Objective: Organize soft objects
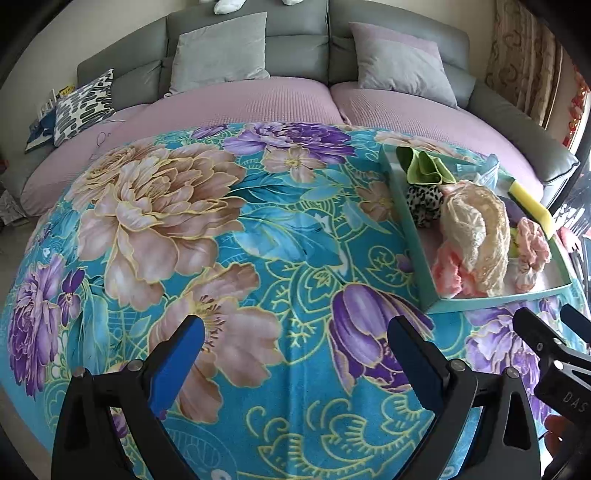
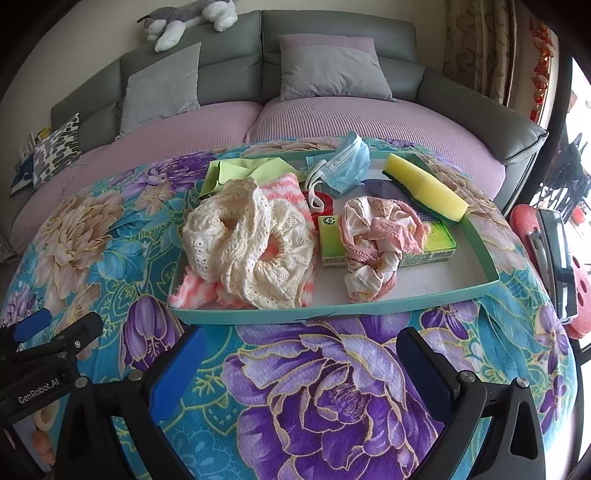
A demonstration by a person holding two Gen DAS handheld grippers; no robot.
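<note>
A teal tray [image 2: 332, 314] [image 1: 491, 301] lies on the floral blanket and holds soft items. A cream lace cloth [image 2: 251, 240] [image 1: 476, 229] rests on a pink striped towel [image 2: 192, 291] [image 1: 448, 275]. A pink scrunchie-like cloth [image 2: 373, 243] [image 1: 532, 247] lies over a green box [image 2: 436, 243]. Behind are a blue face mask [image 2: 343, 166], a yellow sponge [image 2: 424, 188] [image 1: 528, 201], a green cloth [image 2: 236, 170] [image 1: 424, 166] and a spotted cloth [image 1: 423, 203]. My right gripper [image 2: 299, 369] is open just in front of the tray. My left gripper [image 1: 295, 362] is open over bare blanket, left of the tray.
The blanket [image 1: 221, 240] covers a low table in front of a purple and grey sofa [image 1: 258, 99] with grey pillows [image 1: 221, 51]. A plush toy [image 2: 188, 22] lies on the sofa back. A red stool with a dark flat device [image 2: 554, 266] stands at the right.
</note>
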